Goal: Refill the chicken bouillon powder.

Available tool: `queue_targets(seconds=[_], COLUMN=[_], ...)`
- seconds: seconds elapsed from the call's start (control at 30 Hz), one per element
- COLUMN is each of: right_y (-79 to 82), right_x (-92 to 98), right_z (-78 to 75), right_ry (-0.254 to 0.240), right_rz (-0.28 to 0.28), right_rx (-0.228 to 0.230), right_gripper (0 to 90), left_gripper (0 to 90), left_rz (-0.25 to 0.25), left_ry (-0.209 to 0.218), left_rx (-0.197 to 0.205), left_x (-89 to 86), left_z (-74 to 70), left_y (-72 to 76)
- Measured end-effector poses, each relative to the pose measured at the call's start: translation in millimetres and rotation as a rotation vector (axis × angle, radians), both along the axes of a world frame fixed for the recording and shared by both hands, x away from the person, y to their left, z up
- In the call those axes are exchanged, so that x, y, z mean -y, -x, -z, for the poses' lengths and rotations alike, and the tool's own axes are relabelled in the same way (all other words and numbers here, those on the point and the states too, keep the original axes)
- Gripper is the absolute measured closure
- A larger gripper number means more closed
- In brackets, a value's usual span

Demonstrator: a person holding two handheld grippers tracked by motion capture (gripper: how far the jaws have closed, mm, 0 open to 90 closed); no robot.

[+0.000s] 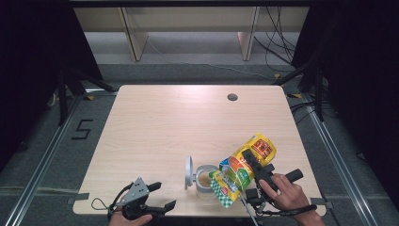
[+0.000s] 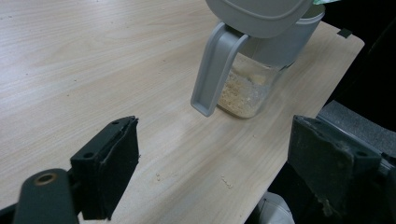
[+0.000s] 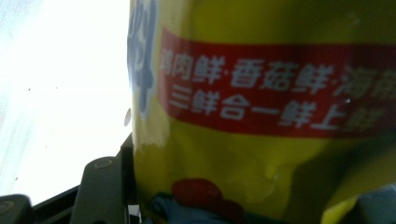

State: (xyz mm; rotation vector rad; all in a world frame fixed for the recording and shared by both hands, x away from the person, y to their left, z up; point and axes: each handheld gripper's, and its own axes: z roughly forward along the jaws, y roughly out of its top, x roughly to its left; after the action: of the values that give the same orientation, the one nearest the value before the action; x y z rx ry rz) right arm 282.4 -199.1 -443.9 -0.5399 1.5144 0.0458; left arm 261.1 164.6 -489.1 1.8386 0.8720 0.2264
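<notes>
High view: my right gripper is clamped on a yellow seasoning bag, tilted so its green-checked mouth end hangs low over the open glass jar. The jar sits near the front edge of the wooden table, right of centre, with pale granules inside; its grey flip lid stands up on the jar's left side. My right hand grips the handle near the table's front right corner. My left gripper rests at the front left edge, jaws spread wide, nothing between them, well apart from the jar.

Left gripper view: both black jaws stand far apart with bare table between them. The jar is ahead, toward the upper right, grey lid tipped toward the camera and its tab hanging down the front. Granules fill the bottom of the glass. A few crumbs lie on the wood in front of it.

Right gripper view: the bag is pressed right up against the camera, yellow with a red band of white characters. One black jaw shows at lower left, touching the bag's edge. Bright table at left, washed out.
</notes>
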Motion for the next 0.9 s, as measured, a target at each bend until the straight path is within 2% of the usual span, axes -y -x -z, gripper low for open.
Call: queue_targets(seconds=[0.03,0.07,0.1,0.13,0.17,0.23,0.27,0.3,0.37,0.4,0.47,0.5,0.53,0.6,0.63,0.7,0.73,0.77,0.8,0.83,0.9], right_y=[0.2,0.5,1.0,1.0,1.8,1.7,0.9,0.5,0.3,0.6,0.4,0.3,0.4,0.1,-0.1,0.4,0.5,0.2,-0.1,0.2,0.3], right_x=[-0.4,-0.9,-1.2,-1.2,-0.7,-0.5,-1.2,-1.2,-0.9,-0.8,-1.1,-1.2,-1.1,-0.6,-0.7,-0.9,-0.6,-0.8,-1.1,-1.2,-0.8], right_z=[0.3,0.7,1.0,1.0,2.4,2.2,0.0,-1.1,0.2,1.6,1.3,1.4,1.4,-0.2,-0.4,1.6,1.1,0.0,-0.6,-0.3,-0.2], right_ry=[-0.01,-0.013,-0.004,-0.004,-0.013,-0.013,0.014,0.027,0.009,-0.007,-0.008,-0.01,-0.011,0.019,0.021,-0.011,0.003,0.014,0.023,0.015,0.015], right_rz=[0.005,-0.004,-0.005,-0.005,0.017,0.017,-0.01,-0.013,-0.003,0.001,-0.004,-0.004,-0.005,-0.008,-0.007,0.0,-0.004,-0.01,-0.011,-0.01,-0.011], right_rx=[-0.003,0.009,0.017,0.017,-0.005,-0.007,0.021,0.023,0.019,0.016,0.017,0.016,0.014,0.013,0.016,0.012,0.011,0.016,0.016,0.017,0.014], right_gripper=[39.3,39.3,39.3,39.3,39.3,39.3,39.3,39.3,39.4,39.4,39.4,39.4,39.4,39.4,39.4,39.4,39.5,39.5,39.5,39.5,39.5], left_gripper=[16.0,16.0,16.0,16.0,15.9,16.0,16.0,16.0,15.9,16.0,16.0,16.0,15.9,16.0,16.0,16.0,15.9,15.9,16.0,15.9,16.0], left_rz=[0.015,0.015,-0.002,-0.002,-0.002,-0.006,0.015,-0.005,0.014,0.017,0.025,0.029,0.023,0.027,0.01,0.017,0.017,0.015,-0.006,0.015,0.01], left_ry=[-0.032,-0.036,-0.001,-0.001,-0.004,0.006,-0.034,0.009,-0.052,-0.05,-0.059,-0.05,-0.06,-0.047,-0.045,-0.04,-0.047,-0.04,0.0,-0.041,-0.028], left_rx=[0.006,0.007,0.004,0.004,0.003,0.003,0.008,0.0,0.004,0.009,0.016,0.016,0.015,0.015,0.002,0.005,0.008,0.003,-0.001,0.005,0.003], left_x=[-1.7,-1.9,0.1,0.1,-0.3,0.7,-1.8,0.7,-2.3,-2.2,-2.9,-2.8,-2.9,-2.8,-2.3,-2.2,-2.4,-2.2,0.1,-2.2,-1.4], left_z=[-0.5,-0.5,0.0,0.0,-0.1,0.3,-0.3,0.3,-0.9,-0.7,-1.0,-0.4,-1.0,-0.4,-0.5,-0.1,-0.5,-0.2,0.5,-0.3,0.0], left_y=[-0.6,-0.6,0.1,0.1,-0.2,0.3,-0.5,0.3,-0.3,-0.5,-1.2,-1.7,-1.1,-1.5,-0.6,-0.8,-0.7,-0.9,-0.2,-0.6,-0.6])
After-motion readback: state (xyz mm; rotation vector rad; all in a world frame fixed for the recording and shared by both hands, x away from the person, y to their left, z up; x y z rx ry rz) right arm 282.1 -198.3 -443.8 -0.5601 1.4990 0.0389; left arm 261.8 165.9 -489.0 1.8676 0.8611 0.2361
